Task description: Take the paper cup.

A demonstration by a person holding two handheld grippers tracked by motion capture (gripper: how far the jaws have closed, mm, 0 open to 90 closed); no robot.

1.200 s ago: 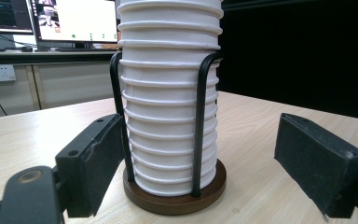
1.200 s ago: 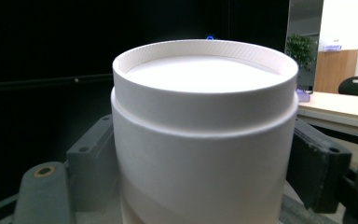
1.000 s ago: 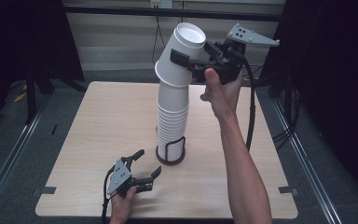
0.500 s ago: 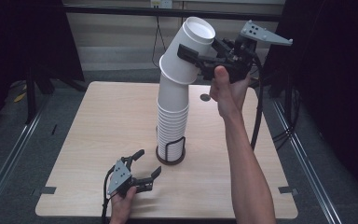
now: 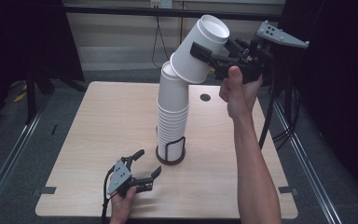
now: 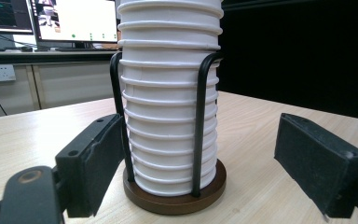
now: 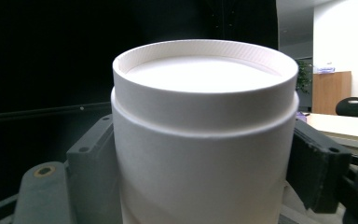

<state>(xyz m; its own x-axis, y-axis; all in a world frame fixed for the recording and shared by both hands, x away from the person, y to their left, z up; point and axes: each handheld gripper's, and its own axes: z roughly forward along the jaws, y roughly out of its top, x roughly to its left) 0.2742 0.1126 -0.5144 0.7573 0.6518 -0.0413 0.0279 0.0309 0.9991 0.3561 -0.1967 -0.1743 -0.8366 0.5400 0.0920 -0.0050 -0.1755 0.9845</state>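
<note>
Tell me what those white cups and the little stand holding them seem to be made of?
The cups look like matte white paper: rolled rims, no gloss. The cup clamped in the right gripper looks the same. The stand seems to have a dark brown wooden base with a satin sheen, and black bars that are probably painted metal wire, thin and smoothly bent.

Left gripper (image 5: 145, 169): you rested it low on your side, black jaws spread wide, nothing between them.
Left hand (image 5: 122, 201): it gripped the handle from below.
Right gripper (image 5: 214, 58): you held it raised, jaws clamped on something.
Right forearm (image 5: 254, 168): bare, it stretched up and forward.
</note>
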